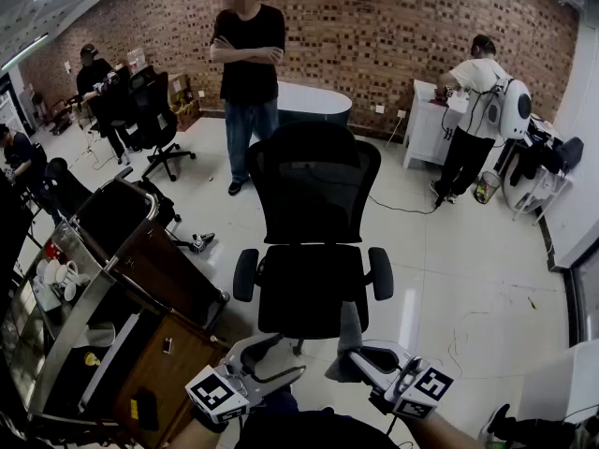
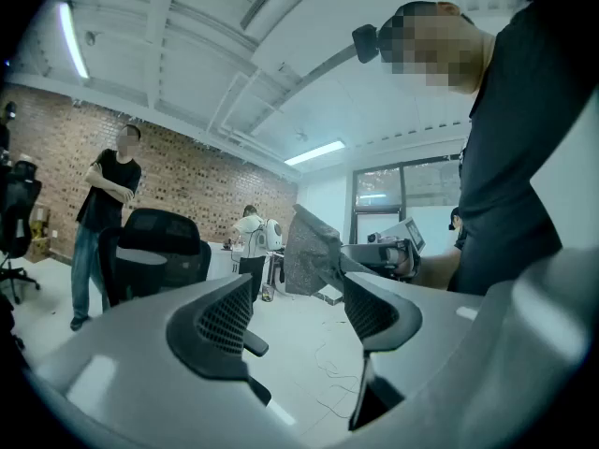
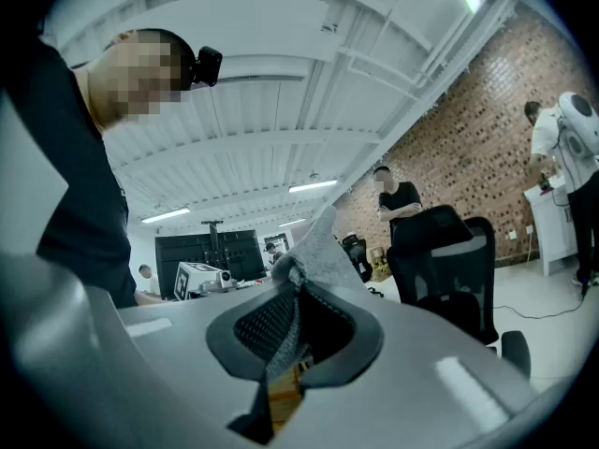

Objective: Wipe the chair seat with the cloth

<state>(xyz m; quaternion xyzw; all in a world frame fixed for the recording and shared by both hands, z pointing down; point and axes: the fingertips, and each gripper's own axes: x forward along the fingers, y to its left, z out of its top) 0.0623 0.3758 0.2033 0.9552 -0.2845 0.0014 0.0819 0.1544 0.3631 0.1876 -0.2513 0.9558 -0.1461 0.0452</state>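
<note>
A black office chair faces me, its seat bare. My right gripper hovers just in front of the seat's front edge, shut on a grey cloth that stands up from its jaws. In the right gripper view the cloth is pinched between the jaws of the right gripper, with the chair beyond. My left gripper is open and holds nothing, to the left of the right one. The left gripper view shows the open left gripper, the cloth and the chair.
A person stands with folded arms behind the chair. Another person works at a white table at the right. A dark counter with cups stands close on my left. Cables lie on the white floor. More chairs stand at the far left.
</note>
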